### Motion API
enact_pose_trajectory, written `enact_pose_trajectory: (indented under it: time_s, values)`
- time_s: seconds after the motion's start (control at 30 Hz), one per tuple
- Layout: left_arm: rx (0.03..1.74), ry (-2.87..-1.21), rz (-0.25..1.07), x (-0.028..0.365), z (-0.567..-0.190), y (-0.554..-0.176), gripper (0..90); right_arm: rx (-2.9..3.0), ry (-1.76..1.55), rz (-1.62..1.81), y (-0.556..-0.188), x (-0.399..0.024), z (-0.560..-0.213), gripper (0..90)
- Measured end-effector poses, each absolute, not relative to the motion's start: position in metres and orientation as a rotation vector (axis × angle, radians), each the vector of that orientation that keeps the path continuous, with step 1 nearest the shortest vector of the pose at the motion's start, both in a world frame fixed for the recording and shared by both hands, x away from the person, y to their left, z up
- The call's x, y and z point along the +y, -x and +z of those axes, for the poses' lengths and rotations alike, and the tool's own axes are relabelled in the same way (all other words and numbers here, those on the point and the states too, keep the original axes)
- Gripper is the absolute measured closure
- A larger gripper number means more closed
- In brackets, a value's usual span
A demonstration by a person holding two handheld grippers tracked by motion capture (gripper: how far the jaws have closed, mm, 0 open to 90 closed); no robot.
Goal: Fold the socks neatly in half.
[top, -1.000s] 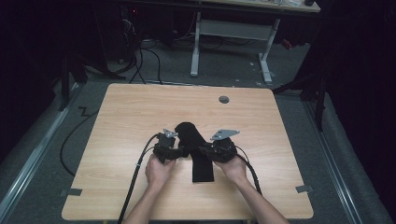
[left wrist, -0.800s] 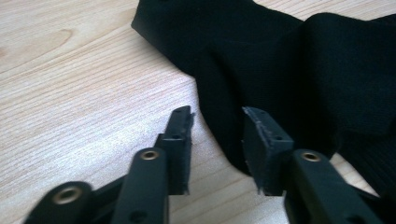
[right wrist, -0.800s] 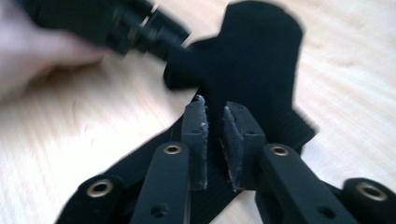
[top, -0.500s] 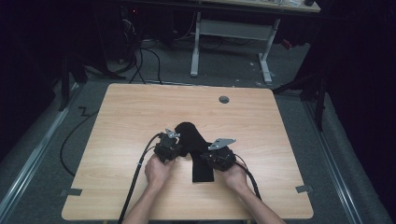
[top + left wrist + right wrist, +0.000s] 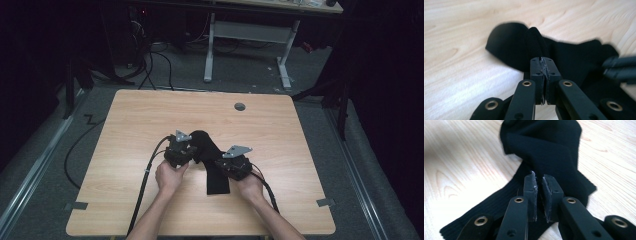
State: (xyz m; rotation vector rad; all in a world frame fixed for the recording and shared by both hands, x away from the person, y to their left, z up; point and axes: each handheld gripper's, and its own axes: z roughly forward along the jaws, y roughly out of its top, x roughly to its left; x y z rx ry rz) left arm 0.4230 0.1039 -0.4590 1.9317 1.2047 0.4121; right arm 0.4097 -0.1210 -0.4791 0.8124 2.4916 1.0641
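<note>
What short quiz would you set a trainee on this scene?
1. True or false: the sock lies on the floor.
2. What does the left hand-held gripper pinch?
3. The table is made of: A glass, B wood, C metal.
Key: 1 false, it lies on the table; 2 a fold of the sock; 3 B.

A black ribbed sock [image 5: 212, 165] lies bent on the wooden table, one fold pinched up.
</note>
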Motion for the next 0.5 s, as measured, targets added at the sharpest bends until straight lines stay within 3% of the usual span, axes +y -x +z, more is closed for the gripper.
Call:
enact_pose_trajectory:
  time_s: [0.5]
  values:
    - [1.245,-1.894,0.453,0.107,-0.455,-0.435,87.6,2.408,-0.880,1.052,-0.419,-0.124,-0.481,79.0]
